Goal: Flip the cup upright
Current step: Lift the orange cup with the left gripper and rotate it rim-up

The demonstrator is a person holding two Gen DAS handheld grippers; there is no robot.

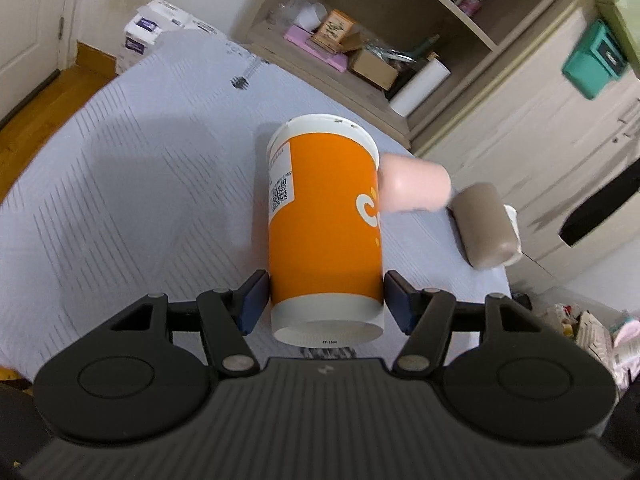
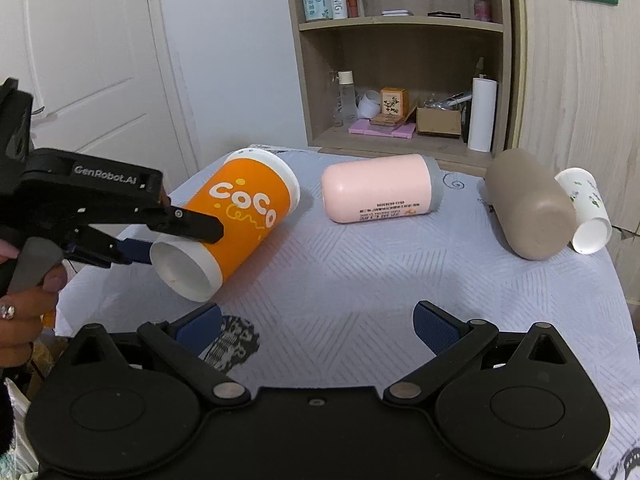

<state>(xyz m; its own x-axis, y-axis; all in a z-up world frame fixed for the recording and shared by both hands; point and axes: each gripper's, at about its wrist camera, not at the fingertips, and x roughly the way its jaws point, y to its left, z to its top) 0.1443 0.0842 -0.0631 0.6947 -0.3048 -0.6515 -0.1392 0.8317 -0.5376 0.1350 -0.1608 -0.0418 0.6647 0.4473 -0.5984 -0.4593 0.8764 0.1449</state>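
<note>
**On the desk: orange cup gripped near its base, lying tilted**

On the left wrist view, the left gripper (image 1: 326, 300) has its jaws closed on the orange cup (image 1: 324, 220), one blue pad on each side of the narrow end. The cup points away from the camera, its wide lidded end farthest off. Past it lie the pink cup (image 1: 416, 188) and the brown cup (image 1: 486, 228), both on their sides on the pale quilted cover of the desk (image 1: 120, 200). The frame is blurred at the edges, so the arm may be moving.

On the right wrist view, the right gripper (image 2: 316, 328) hangs over the near part of the desk with its jaws wide and nothing between them. The orange cup sits left of centre, slanted, its narrow end low and toward the camera, its lidded end raised. A white cup (image 2: 586, 216) lies just behind the brown one.

The grip sits close to one end, so the cup could pivot between the pads or slip out as it swings. The paper wall may also dent under a tight squeeze. The pink cup lies near; a wide swing could knock it rolling.
</note>
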